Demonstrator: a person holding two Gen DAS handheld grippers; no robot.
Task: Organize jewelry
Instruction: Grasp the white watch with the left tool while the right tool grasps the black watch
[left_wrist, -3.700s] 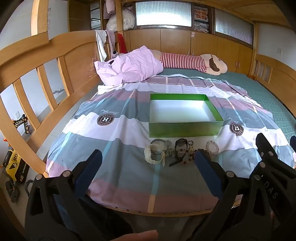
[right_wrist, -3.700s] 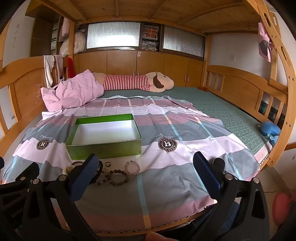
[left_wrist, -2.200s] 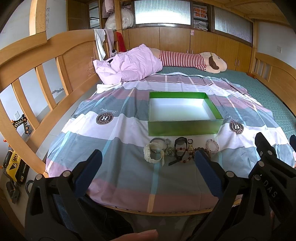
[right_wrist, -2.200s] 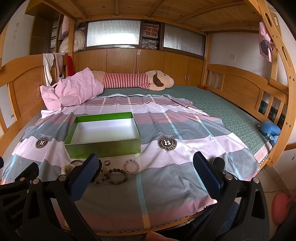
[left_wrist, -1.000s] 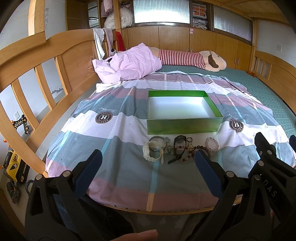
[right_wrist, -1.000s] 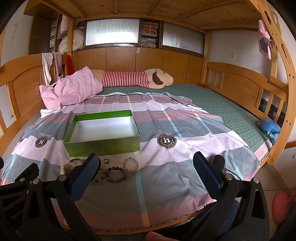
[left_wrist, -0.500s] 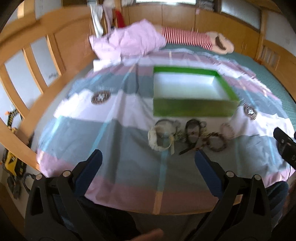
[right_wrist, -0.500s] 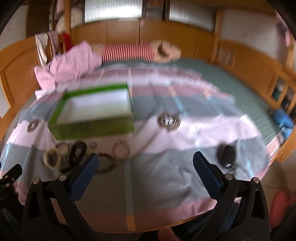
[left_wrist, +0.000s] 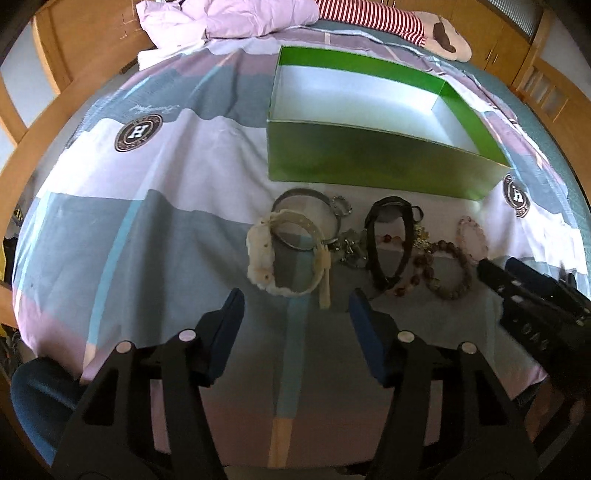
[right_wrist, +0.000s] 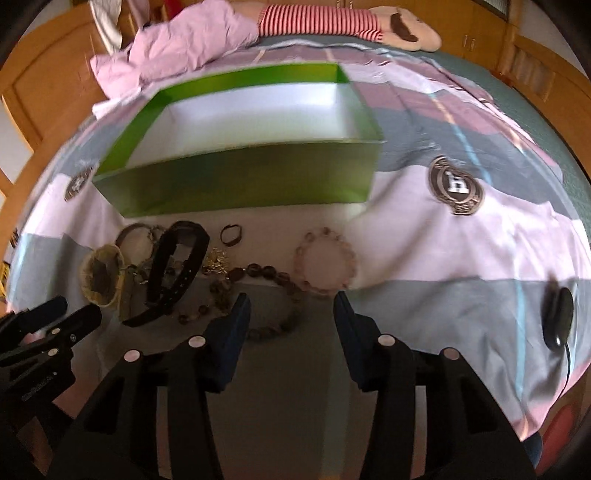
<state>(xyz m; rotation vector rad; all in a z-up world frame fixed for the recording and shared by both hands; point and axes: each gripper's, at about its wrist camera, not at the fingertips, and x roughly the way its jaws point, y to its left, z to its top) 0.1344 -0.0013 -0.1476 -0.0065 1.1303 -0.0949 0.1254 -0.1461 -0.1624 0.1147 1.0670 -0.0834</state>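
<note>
An open green box (left_wrist: 373, 173) with a white inside lies empty on the bed; it also shows in the right wrist view (right_wrist: 243, 181). Jewelry lies in front of it: a cream bracelet (left_wrist: 262, 258), a metal bangle (left_wrist: 295, 194), a black strap (left_wrist: 388, 240), a brown bead bracelet (left_wrist: 448, 269) and a pink bead bracelet (right_wrist: 325, 262). My left gripper (left_wrist: 295, 306) is open just short of the cream bracelet. My right gripper (right_wrist: 291, 310) is open over the brown beads (right_wrist: 273, 277), near the pink bracelet.
The bed has a pink, grey and white striped cover (left_wrist: 166, 221). A pink quilt (left_wrist: 229, 18) and a striped plush toy (right_wrist: 351, 18) lie at the far end. Wooden rails (left_wrist: 33, 122) border the bed. A black round device (right_wrist: 557, 317) lies at the right.
Both grippers have moved forward and down toward the jewelry, which now fills the middle of both views. Their jaws stand closer together than before but are still open.
</note>
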